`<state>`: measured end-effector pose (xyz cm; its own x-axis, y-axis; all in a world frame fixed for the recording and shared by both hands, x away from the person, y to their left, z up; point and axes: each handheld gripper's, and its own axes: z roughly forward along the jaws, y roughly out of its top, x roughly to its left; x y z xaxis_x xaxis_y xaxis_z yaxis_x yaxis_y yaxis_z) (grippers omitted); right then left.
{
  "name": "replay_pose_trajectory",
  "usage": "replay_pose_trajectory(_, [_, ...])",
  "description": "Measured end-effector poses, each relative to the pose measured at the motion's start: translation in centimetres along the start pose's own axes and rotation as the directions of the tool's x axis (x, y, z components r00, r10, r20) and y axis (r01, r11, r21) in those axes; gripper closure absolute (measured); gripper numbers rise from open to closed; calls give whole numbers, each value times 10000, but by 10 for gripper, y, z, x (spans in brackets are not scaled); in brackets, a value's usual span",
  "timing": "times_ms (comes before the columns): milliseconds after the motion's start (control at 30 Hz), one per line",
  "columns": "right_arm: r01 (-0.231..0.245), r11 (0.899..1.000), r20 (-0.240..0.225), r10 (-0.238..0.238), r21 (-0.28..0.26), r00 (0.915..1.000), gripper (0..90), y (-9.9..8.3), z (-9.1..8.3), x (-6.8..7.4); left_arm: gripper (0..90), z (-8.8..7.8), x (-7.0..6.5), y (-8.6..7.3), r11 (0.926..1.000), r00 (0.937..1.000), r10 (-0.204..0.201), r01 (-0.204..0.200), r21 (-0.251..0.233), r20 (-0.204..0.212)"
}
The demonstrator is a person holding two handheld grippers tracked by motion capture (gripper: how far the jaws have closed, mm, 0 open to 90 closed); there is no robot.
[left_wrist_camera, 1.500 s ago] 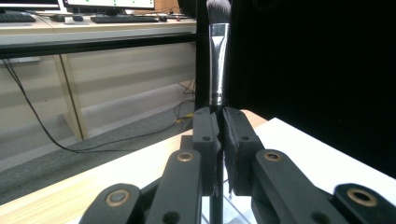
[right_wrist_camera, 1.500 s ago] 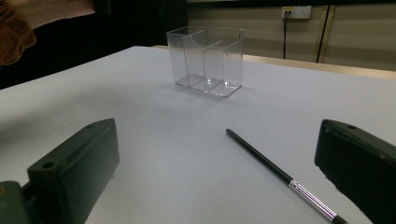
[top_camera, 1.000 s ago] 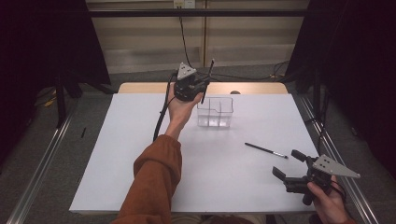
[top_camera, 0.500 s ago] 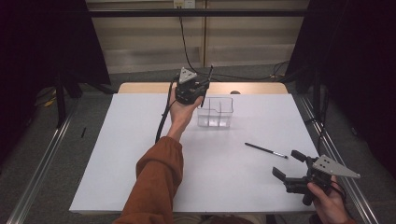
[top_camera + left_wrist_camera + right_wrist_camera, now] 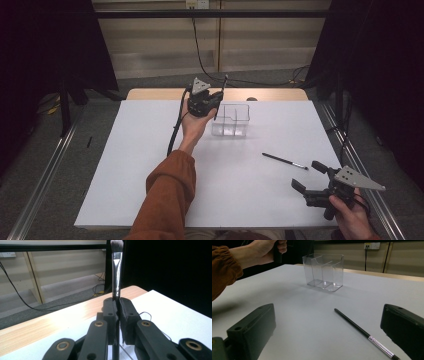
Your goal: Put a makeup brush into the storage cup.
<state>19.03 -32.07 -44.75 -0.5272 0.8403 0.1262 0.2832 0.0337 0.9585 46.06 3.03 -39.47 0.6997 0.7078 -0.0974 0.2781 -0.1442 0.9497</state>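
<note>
Left tongs [image 5: 117, 305] are pinching a makeup brush [image 5: 116, 270] near its middle, upright with bristles up, while the right tongs [image 5: 312, 177] sit spread open.

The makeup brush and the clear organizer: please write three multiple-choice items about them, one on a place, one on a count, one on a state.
1. Where does the second brush lie?
A. On the white table cover, between the organizer and the right hand-held gripper
B. Inside the organizer
C. On the floor

2. How many brushes can be seen in the high view?
A. One
B. Two
C. Four

3. What is the state of the left hand-held gripper?
A. Open and empty
B. Shut on the makeup brush, bristles up
C. Lying on the table

Answers:
1 A: the high view shows it flat on the cover, apart from the clear organizer and in front of the right hand-held gripper.
2 B: one is held, one lies on the cover.
3 B: the left gripper view shows the jaws pressed on the handle.
</note>
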Motion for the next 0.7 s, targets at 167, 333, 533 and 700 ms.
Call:
replay_pose_trajectory(167, [35, 10000, 0, -35, 34, 10000, 0, 0, 0, 0, 842, 2, 0, -5, 9999, 10000, 24, -24, 121, -21])
replay_pose_trajectory(333, [-27, 10000, -3, 27, 13, 10000, 0, 0, 0, 0, 842, 1, 3, -9, 9997, 9999, -127, 128, 194, -31])
replay_pose_trajectory(533, [47, 10000, 4, -47, 26, 10000, 0, 0, 0, 0, 842, 0, 3, -12, 9996, 10000, -40, 42, 296, -59])
replay_pose_trajectory(700, [50, 10000, 1, -50, 23, 10000, 0, 0, 0, 0, 842, -1, 5, -15, 9994, 9999, -134, 137, 328, -67])
